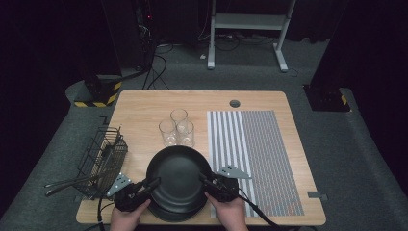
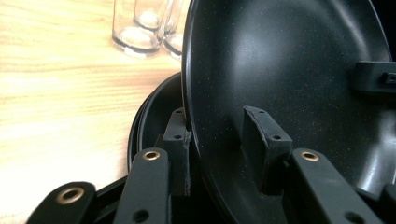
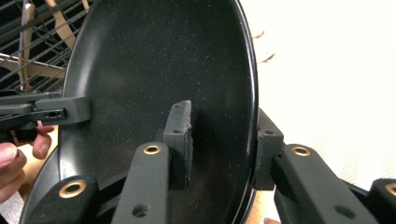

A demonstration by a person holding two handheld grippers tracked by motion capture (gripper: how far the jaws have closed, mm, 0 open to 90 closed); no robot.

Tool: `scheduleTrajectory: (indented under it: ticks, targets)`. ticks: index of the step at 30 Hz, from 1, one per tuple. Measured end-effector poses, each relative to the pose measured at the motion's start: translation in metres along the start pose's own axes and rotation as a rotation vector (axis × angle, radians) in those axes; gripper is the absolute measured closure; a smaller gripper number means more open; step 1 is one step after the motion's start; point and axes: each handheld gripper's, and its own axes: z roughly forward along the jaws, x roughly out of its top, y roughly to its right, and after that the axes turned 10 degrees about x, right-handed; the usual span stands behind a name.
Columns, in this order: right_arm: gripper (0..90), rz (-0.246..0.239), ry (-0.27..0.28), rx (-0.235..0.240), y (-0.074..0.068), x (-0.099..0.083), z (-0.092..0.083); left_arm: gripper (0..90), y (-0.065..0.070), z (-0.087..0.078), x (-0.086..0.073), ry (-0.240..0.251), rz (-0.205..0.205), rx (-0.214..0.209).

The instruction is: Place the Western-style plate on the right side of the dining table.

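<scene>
Black round plate point(image 1: 177, 173): straddled at opposite rims by left tongs point(image 1: 148, 185) and right tongs point(image 1: 208, 182), neither visibly clamped.
Risk: loose hold tips it onto plate stack point(image 1: 174, 212) at near counter point(image 1: 144, 103) edge.

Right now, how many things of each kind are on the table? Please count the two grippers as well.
Clear glasses: 3
Black plates: at least 2; the pile underneath is hard to count
Wire basket: 1
Striped mat: 1
Grippers: 2, left gripper and right gripper
Total: at least 9, without the utensils in the basket

Wooden table point(image 1: 144, 108): glasses point(image 1: 177, 127), plates point(image 1: 168, 211), mat point(image 1: 260, 154), basket point(image 1: 101, 161).
</scene>
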Motion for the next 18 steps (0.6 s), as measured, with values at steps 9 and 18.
scheduleTrajectory:
  ticks: [9, 18]
  targets:
    - [69.6, -0.014, 0.046, 0.033, 0.004, 0.006, -0.003, 65.9, 0.000, 0.000, 0.001, 0.032, -0.024, -0.007]
    - [70.8, -0.027, 0.064, 0.092, 0.014, 0.013, 0.002, 67.1, 0.004, -0.002, 0.003, 0.064, -0.035, 0.036]
